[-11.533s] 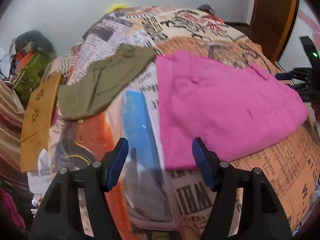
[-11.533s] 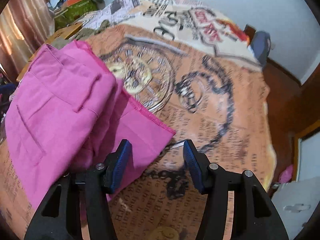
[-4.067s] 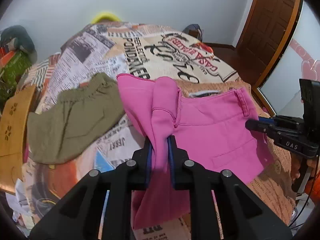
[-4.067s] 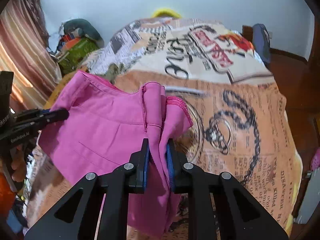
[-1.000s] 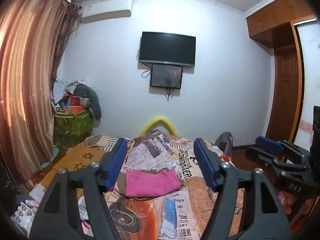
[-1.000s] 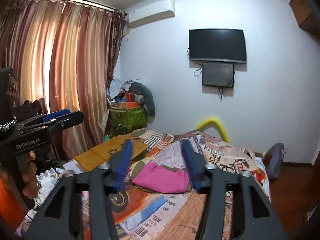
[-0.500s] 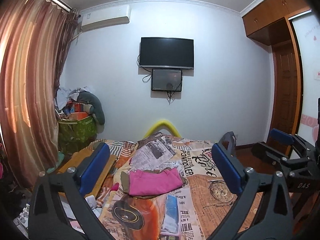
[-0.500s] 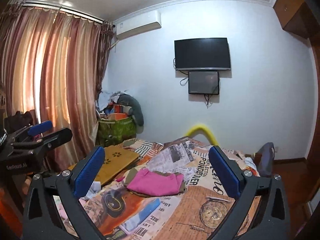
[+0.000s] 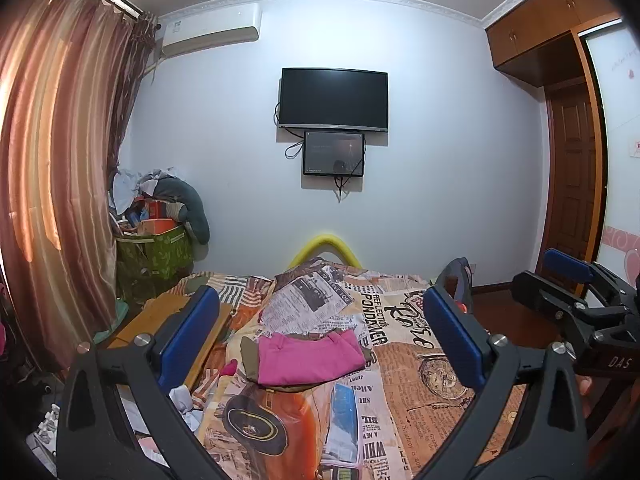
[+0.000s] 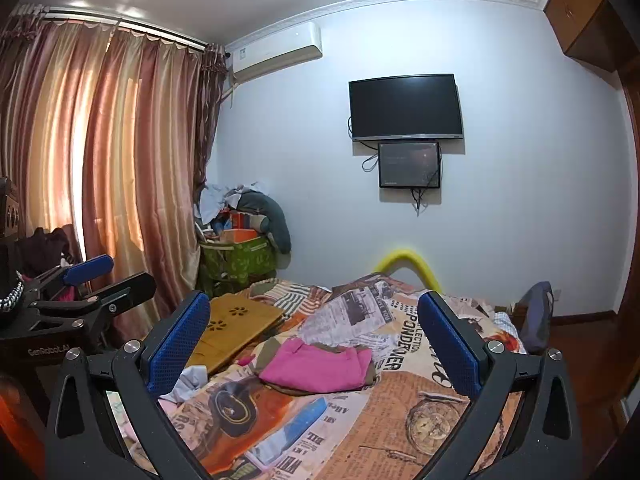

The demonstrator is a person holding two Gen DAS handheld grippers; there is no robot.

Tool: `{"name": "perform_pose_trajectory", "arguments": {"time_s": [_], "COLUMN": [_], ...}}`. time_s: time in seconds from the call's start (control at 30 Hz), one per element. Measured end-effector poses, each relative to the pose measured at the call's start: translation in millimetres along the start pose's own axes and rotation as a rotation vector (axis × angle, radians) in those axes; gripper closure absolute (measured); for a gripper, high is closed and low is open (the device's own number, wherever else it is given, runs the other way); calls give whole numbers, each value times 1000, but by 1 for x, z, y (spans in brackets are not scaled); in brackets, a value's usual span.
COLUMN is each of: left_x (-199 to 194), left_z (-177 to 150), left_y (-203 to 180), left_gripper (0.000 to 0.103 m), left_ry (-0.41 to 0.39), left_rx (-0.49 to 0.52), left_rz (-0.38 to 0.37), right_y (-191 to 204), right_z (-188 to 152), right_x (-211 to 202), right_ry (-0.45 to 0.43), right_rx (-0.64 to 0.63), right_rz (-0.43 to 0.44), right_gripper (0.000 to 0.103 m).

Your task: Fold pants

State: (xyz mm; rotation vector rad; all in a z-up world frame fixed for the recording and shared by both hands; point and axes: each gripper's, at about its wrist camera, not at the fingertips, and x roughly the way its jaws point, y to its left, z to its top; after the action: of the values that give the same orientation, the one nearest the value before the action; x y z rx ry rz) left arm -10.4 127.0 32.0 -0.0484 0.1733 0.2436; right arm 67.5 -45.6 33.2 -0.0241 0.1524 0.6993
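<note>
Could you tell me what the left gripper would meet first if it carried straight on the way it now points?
Probably nothing near: the open left gripper points slightly downward over the bed, roughly toward the folded pink pants lying apart from it. Depth is unclear.

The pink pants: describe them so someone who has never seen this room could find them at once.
Start at the bed with the newspaper-print cover, below the wall-mounted television. Near the middle of the cover lies a small folded stack: the pink pants sit on top of an olive-green garment whose edges show around them. They are the only bright pink, plain item there.
</note>
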Motion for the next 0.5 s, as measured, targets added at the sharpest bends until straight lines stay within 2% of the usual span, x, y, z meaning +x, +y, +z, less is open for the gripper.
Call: {"name": "perform_pose_trajectory", "arguments": {"time_s": [0.5], "left_x": [6], "left_z": [-2], "left_y": [-2], "left_gripper": [0], "left_ry": [7], "left_rx": [-9], "left_rz": [-16], "right_y": [-3], "right_z": [0], "right_x": [-3], "right_ry": [-4], "right_rx": [11], "right_rz": [3], "right_gripper": [0]}}
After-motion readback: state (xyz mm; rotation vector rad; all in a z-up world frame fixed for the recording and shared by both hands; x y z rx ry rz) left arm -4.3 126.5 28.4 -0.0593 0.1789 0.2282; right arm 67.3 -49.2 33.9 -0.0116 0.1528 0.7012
